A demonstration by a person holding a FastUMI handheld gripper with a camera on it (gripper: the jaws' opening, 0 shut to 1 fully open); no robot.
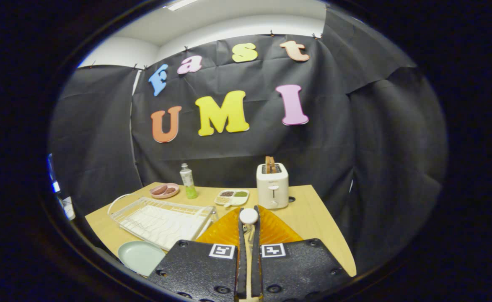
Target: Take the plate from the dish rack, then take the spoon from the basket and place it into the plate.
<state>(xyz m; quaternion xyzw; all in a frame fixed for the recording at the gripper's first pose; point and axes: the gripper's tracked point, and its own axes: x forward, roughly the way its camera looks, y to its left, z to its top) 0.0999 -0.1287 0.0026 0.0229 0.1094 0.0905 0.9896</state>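
My gripper (pixel 249 213) is shut on a white spoon (pixel 248 216), whose round end sticks out at the fingertips while its handle runs back between the fingers. Right under and just beyond the fingers lies the orange ribbed basket (pixel 273 230). The pale green plate (pixel 140 256) lies flat on the wooden table, to the left of the gripper and in front of the white wire dish rack (pixel 162 220). The rack holds nothing that I can see.
Beyond the basket stands a white toaster (pixel 272 186) with toast in its slot. A compartment tray of food (pixel 231 197), a green-and-white bottle (pixel 187 181) and a pink dish (pixel 164 190) stand along the back of the table (pixel 313 222).
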